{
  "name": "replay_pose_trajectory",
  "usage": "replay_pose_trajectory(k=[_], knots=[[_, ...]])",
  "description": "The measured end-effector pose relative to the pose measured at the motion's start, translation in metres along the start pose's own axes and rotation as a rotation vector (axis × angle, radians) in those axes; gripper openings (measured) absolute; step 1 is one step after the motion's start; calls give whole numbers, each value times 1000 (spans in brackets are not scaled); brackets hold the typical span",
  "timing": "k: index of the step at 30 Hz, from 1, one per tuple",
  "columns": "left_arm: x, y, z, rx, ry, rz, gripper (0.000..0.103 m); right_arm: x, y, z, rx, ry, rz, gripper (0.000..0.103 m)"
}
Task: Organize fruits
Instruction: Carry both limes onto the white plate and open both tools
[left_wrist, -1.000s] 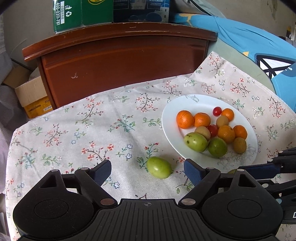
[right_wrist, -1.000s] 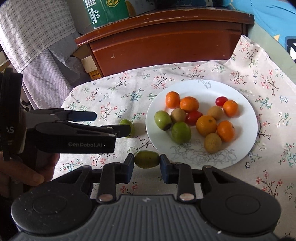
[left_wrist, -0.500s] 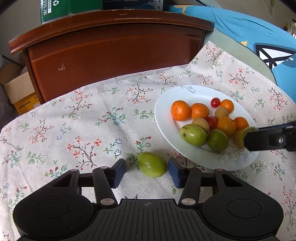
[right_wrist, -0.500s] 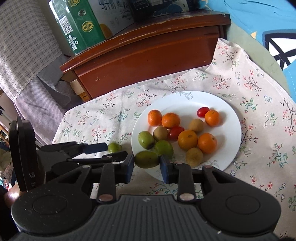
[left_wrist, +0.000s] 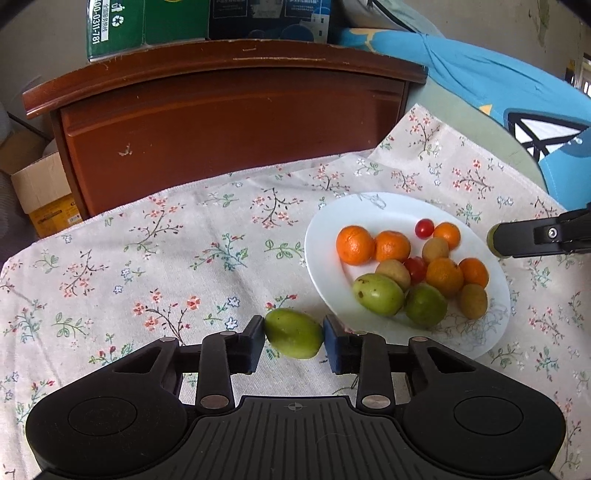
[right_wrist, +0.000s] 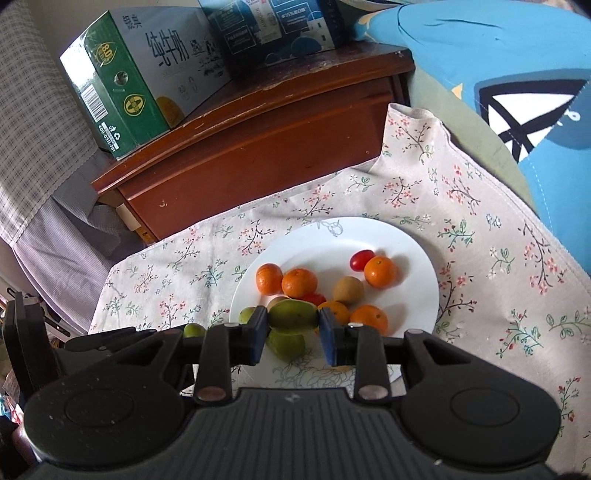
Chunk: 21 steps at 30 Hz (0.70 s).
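Observation:
My left gripper (left_wrist: 294, 341) is shut on a green fruit (left_wrist: 293, 333), just left of the white plate (left_wrist: 321, 236) on the flowered cloth. The plate holds several oranges, small red tomatoes, brownish fruits and green fruits. My right gripper (right_wrist: 293, 325) is shut on another green fruit (right_wrist: 293, 315) and holds it above the plate's near edge (right_wrist: 424, 280). In the left wrist view the right gripper (left_wrist: 532, 238) shows at the right edge, above the plate. In the right wrist view the left gripper's fruit (right_wrist: 194, 330) peeks out at the left.
A brown wooden cabinet (left_wrist: 229, 122) stands behind the table, with green and blue cartons (right_wrist: 122, 85) on top. A blue cushion (right_wrist: 517, 74) lies at the right. A cardboard box (left_wrist: 40, 192) sits at the far left. The cloth (left_wrist: 147, 258) covers the table.
My left gripper has closed on the green fruit on the cloth. My right gripper has carried its green fruit up and over the plate.

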<state>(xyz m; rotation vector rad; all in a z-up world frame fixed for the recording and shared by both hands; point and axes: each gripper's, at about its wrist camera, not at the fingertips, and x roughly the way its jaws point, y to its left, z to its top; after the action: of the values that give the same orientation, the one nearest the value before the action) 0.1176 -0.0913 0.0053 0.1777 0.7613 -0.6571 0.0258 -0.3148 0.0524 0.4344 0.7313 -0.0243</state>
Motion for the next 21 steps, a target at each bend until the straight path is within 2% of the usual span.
replay_pose_trajectory(k=[12, 21], knots=[[-14, -11, 25, -80, -90, -131, 32, 7, -11, 15, 62, -74, 11, 30], [2, -10, 33, -134, -89, -128, 32, 30, -12, 15, 74, -60, 14, 30]])
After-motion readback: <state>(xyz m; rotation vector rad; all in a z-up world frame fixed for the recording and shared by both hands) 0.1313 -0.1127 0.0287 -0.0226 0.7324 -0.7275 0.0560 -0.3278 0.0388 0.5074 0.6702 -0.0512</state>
